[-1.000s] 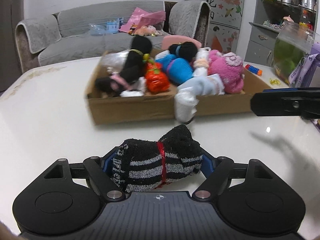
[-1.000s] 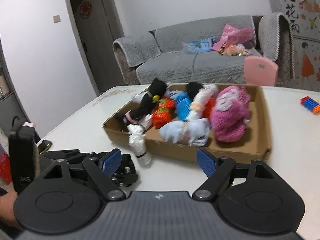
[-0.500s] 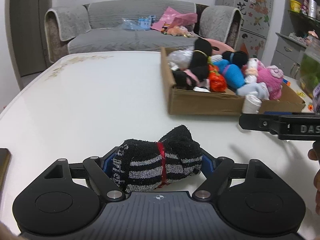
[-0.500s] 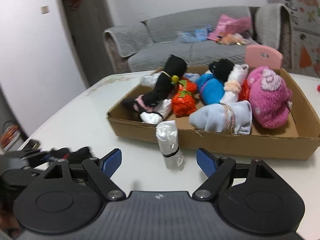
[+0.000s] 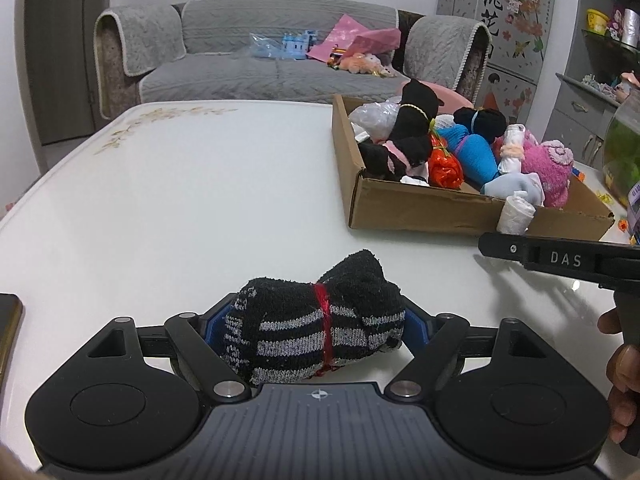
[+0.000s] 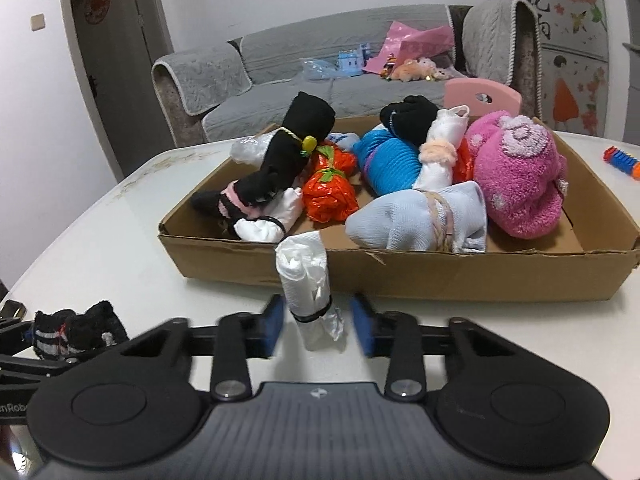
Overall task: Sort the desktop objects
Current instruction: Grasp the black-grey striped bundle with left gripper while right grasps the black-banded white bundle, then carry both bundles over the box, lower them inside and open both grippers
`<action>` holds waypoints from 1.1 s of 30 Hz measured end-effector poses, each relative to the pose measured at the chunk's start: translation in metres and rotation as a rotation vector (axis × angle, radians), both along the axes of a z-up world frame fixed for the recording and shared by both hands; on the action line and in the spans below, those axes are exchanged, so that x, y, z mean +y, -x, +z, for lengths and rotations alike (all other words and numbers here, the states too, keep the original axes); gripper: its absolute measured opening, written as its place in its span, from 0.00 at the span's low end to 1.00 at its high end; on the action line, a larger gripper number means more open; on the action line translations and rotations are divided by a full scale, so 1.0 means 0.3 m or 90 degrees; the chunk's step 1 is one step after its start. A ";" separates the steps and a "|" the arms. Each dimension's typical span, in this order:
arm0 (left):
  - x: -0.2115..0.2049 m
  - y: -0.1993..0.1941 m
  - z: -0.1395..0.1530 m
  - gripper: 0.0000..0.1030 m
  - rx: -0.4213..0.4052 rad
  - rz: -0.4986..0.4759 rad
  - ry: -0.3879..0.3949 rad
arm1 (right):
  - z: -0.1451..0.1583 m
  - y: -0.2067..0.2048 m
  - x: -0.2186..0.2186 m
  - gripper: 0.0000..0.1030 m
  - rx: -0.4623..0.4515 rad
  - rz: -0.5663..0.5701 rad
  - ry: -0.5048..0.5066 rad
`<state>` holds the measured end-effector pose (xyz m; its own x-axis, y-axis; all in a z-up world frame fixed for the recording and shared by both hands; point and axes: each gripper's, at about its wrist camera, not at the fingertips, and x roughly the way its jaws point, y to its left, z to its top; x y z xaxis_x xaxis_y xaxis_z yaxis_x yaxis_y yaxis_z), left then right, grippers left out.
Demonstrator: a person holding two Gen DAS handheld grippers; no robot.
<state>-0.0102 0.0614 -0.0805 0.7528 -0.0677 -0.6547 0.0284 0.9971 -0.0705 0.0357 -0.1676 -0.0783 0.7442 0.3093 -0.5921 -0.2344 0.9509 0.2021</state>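
Note:
A black sock bundle with grey stripes and a red tie (image 5: 312, 320) sits between the blue pads of my left gripper (image 5: 318, 312), which is shut on it just above the white table (image 5: 200, 200). The same bundle (image 6: 72, 330) shows at the far left of the right wrist view. My right gripper (image 6: 318, 326) is low at the box front. Its jaws are closing around a white plastic bag roll (image 6: 308, 292) with a black band; the right pad still stands clear of it. The roll (image 5: 516, 212) leans on the cardboard box (image 6: 440, 276).
The box (image 5: 420, 208) holds several bundles: black, orange, blue, pale blue, white and fluffy pink. The right tool's black frame (image 5: 560, 258) and a hand (image 5: 620, 380) are at the right edge. A dark flat object (image 5: 8, 328) lies at the left edge. A blue-orange toy (image 6: 624, 162) lies beyond the box.
The left wrist view swung left, so the box now sits at the right; the sock bundle stays gripped. My right gripper came closer and lower to the white roll, and its jaws narrowed around it.

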 end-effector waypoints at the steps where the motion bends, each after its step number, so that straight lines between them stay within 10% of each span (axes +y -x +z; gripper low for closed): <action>1: -0.001 0.001 -0.001 0.82 0.000 0.000 -0.001 | -0.001 0.003 -0.005 0.21 0.001 0.001 -0.006; 33: -0.243 0.156 0.021 0.81 -0.004 -0.124 -0.054 | 0.027 0.288 -0.277 0.20 -0.005 0.020 -0.019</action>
<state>-0.0568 -0.0115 -0.0742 0.7347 -0.1579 -0.6597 0.2216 0.9750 0.0135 -0.0508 -0.2506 -0.0703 0.7384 0.3508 -0.5759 -0.2666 0.9363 0.2286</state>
